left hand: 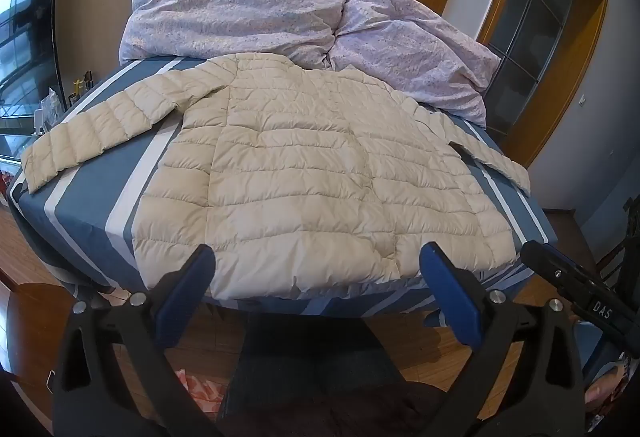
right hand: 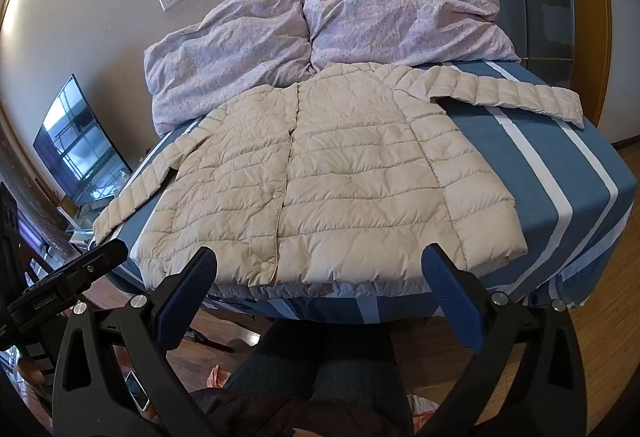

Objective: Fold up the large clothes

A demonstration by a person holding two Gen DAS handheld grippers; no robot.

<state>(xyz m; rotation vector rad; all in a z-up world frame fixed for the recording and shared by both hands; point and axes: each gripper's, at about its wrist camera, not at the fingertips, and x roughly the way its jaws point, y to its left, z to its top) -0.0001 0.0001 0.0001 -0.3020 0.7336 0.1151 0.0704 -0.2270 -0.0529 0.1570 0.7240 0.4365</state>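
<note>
A cream quilted puffer jacket (left hand: 304,173) (right hand: 320,181) lies flat, front up, on the blue and white striped bed (left hand: 84,205) (right hand: 520,165), both sleeves spread out to the sides. Its snap-button placket runs down the middle and its hem lies at the bed's near edge. My left gripper (left hand: 318,257) hovers open just in front of the hem, blue pads wide apart, nothing between them. My right gripper (right hand: 318,257) stands open in the same way before the hem, touching nothing. The right gripper's body (left hand: 580,289) shows at the right of the left wrist view.
A crumpled lilac duvet (left hand: 248,5) (right hand: 320,33) is piled at the bed's far end, against the jacket's collar. A television (right hand: 80,145) stands left of the bed, a wood-framed door (left hand: 532,37) right. The person's legs (right hand: 312,369) and a phone (right hand: 138,395) are below, over the wooden floor.
</note>
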